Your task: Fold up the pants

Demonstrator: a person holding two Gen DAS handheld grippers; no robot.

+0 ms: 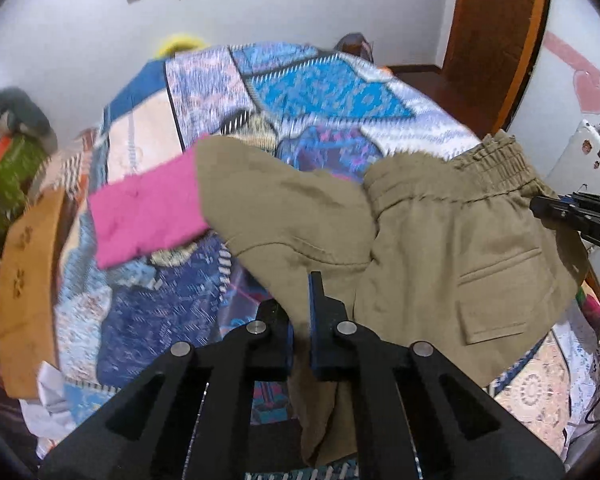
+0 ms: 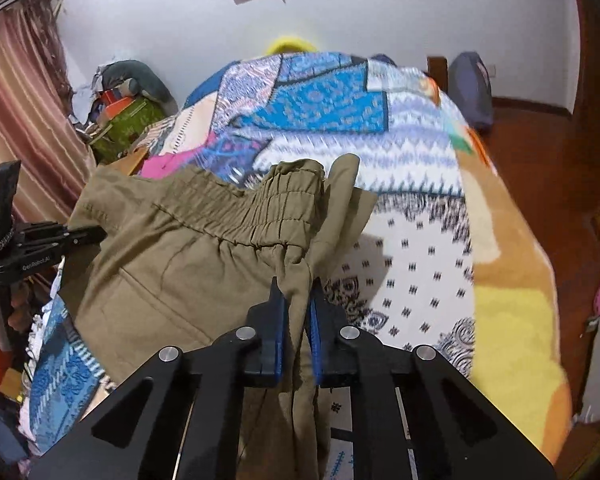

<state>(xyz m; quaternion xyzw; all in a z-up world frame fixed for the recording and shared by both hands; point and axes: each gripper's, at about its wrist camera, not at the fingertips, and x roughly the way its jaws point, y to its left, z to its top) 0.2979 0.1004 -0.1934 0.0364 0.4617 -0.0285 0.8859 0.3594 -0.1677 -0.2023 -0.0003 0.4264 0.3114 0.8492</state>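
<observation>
The olive-khaki pants [image 1: 440, 240] hang in the air above the bed, stretched between both grippers, with the elastic waistband [image 1: 496, 164] to the right and a back pocket [image 1: 496, 280] showing. My left gripper [image 1: 300, 304] is shut on a fold of the pants near the crotch. My right gripper [image 2: 296, 300] is shut on the pants [image 2: 172, 264] just below the gathered waistband [image 2: 260, 208]. Each gripper shows at the edge of the other's view: the right one [image 1: 572, 220], the left one [image 2: 40, 240].
A patchwork blue, white and orange bedspread [image 1: 320, 92] covers the bed beneath. A pink cloth [image 1: 148, 216] and a tan cloth [image 1: 28, 280] lie on its left side. Clutter and a green box [image 2: 128, 120] stand by the curtain. The wooden floor [image 2: 540, 140] lies to the right.
</observation>
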